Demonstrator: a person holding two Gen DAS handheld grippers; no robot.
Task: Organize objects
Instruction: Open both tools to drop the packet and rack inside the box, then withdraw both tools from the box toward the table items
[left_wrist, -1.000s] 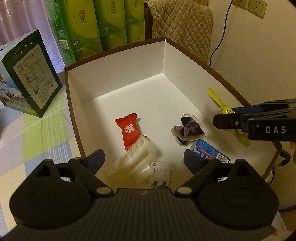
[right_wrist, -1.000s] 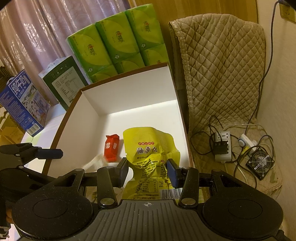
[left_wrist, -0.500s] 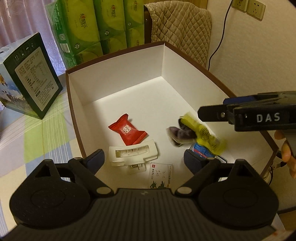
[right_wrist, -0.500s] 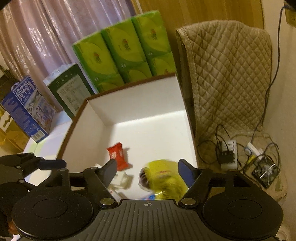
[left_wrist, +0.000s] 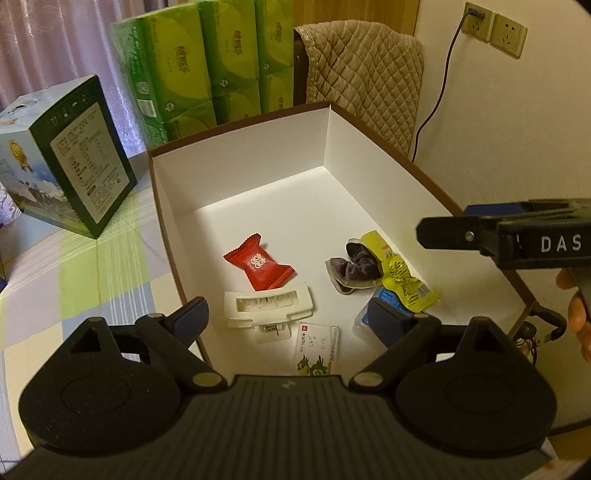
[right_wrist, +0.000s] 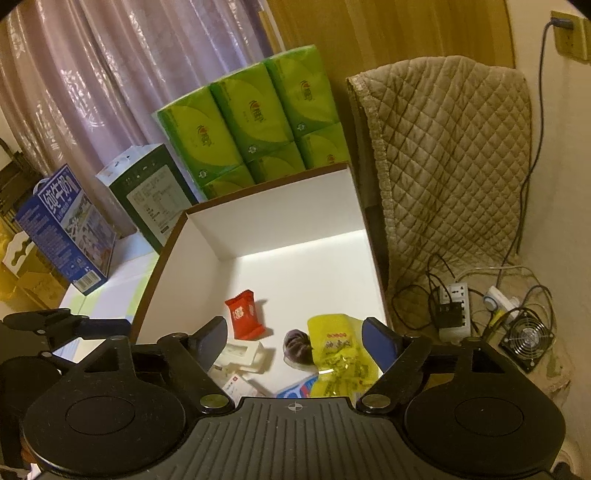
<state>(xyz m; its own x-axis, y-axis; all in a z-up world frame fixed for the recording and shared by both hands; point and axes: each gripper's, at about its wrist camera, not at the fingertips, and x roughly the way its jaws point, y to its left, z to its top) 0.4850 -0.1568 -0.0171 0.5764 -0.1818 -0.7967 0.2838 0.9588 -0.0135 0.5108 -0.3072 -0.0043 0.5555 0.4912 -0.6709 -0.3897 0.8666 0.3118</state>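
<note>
Right wrist view: my right hand-held gripper (right_wrist: 295, 343) hangs spread and empty over the box (right_wrist: 280, 218). I judge the yellow packet (right_wrist: 340, 354) rests inside for collection; the left hand-held gripper (left_wrist: 291, 317) is likewise spread.

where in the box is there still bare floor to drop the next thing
The far half of the white box, behind the red candy wrapper, is bare up to the back wall. The near half is crowded: white hair clip, yellow snack packet, dark purple pouch.

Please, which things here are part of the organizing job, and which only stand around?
Part of the job:
white box
red candy
white hair clip
yellow packet
purple packet
small card
blue packet
both open claws, left and right

Only standing around:
green tissue packs
milk cartons
quilted cover
power strip
</note>
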